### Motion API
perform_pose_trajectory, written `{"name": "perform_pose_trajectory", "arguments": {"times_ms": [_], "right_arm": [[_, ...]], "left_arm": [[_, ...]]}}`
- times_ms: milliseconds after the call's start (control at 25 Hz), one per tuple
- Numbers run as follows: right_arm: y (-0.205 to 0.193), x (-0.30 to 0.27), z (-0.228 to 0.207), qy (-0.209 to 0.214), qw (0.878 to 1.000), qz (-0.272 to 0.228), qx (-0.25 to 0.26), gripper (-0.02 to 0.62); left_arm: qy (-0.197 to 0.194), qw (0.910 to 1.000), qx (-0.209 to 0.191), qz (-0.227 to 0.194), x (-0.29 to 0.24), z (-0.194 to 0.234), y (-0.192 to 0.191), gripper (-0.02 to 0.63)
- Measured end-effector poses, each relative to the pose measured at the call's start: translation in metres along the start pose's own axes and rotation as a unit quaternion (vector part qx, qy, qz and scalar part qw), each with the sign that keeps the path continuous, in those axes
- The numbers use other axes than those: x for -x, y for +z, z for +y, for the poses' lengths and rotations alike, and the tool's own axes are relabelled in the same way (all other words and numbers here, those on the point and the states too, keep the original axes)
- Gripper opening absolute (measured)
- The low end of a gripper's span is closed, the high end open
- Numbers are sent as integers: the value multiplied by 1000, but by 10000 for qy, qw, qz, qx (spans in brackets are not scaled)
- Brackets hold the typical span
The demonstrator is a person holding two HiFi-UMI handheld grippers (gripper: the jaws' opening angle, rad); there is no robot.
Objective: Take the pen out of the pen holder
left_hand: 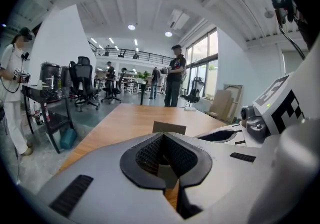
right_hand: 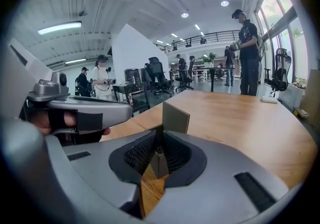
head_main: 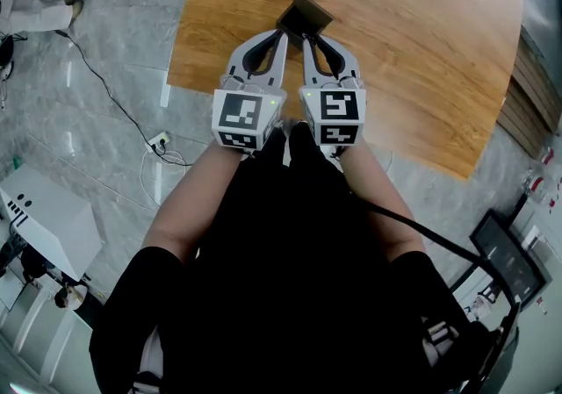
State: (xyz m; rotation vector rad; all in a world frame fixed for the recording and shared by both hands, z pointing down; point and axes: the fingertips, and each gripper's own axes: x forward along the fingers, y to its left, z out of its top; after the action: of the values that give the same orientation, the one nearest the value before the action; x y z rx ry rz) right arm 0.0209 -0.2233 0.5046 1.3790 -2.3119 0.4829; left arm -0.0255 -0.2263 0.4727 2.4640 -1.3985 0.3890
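The pen holder [head_main: 306, 14] is a small dark square box that stands on the wooden table [head_main: 421, 50] near its front edge. I see no pen in it from any view. My left gripper [head_main: 283, 32] and right gripper [head_main: 306, 36] lie side by side, and their tips reach the holder's near side. In both, the jaws meet at the tips with nothing between them. In the left gripper view the holder [left_hand: 169, 128] stands just past the shut left gripper [left_hand: 162, 136]. In the right gripper view the holder [right_hand: 175, 117] rises right behind the shut right gripper [right_hand: 159, 131].
A small white object [right_hand: 268, 100] lies far off on the table. A standing person [right_hand: 247, 53] and office chairs [left_hand: 82, 86] are beyond the table. A cable and a socket strip [head_main: 158, 142] lie on the grey floor to the left.
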Motion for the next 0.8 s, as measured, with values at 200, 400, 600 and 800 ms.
{"name": "perform_pose_trajectory", "arguments": {"times_ms": [200,400,600,800], "right_arm": [[18,17,6,14,9997,-245,71,40],[52,48,12,29,9966,-803,187,37],[92,87,26,66,9869,-1560,414,15],[119,117,30,17,9771,-2040,605,14]], "left_arm": [[14,9999,-78,-135,10,-3,12,0],[0,9990,-188,-399,27,-13,37,0],[1,9976,-282,-638,53,-24,61,0],[-46,9947,-425,-940,73,-38,86,0]]}}
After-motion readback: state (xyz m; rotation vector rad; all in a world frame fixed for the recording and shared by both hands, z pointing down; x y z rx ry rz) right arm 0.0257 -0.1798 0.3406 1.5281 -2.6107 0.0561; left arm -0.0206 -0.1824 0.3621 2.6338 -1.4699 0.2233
